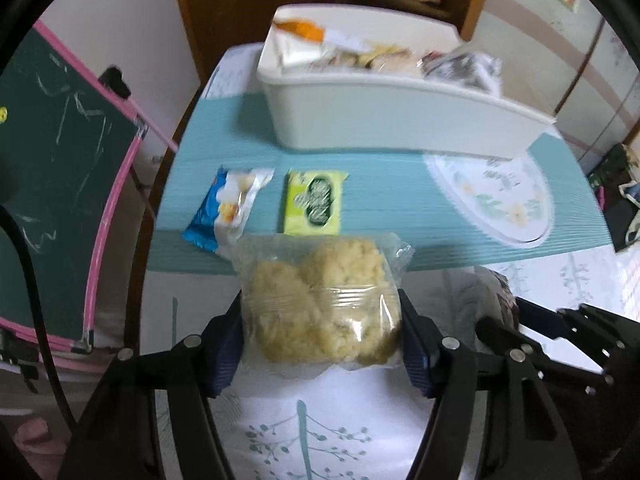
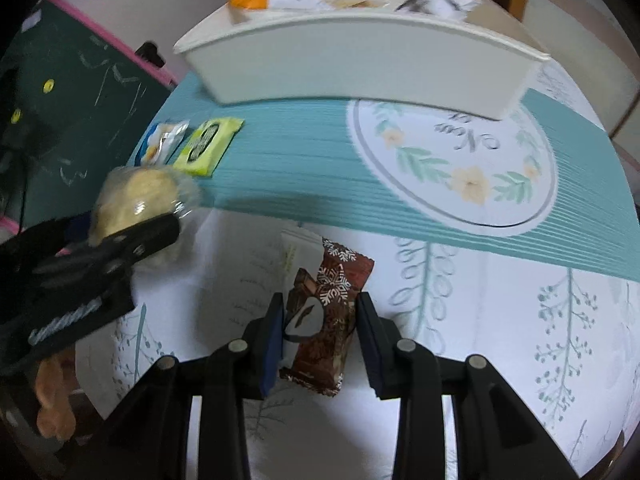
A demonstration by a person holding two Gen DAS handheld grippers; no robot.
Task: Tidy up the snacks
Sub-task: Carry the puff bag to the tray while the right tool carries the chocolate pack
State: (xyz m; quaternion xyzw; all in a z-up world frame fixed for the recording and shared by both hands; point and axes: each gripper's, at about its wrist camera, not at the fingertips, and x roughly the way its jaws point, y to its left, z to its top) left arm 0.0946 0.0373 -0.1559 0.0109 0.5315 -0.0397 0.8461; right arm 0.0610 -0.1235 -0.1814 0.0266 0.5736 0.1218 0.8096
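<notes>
Sitting at the tabletop's [image 2: 500, 320] far edge, the white bin [image 1: 400, 120] holds snacks; your left hand-held gripper [image 1: 320, 336] clamps a clear-wrapped pastry [image 1: 324, 304], your right hand-held gripper [image 2: 320, 332] clamps a brown chocolate bar [image 2: 324, 320].

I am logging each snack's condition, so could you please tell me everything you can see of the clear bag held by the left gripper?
The clear bag is a soft, glossy, see-through plastic pouch holding pale yellow, crumbly puffed pieces. It looks sealed, with a crinkled edge at its upper right. The left gripper is shut on its lower half, a blue-padded finger pressing each side, holding it upright above the tablecloth, near the table's left front.
</notes>
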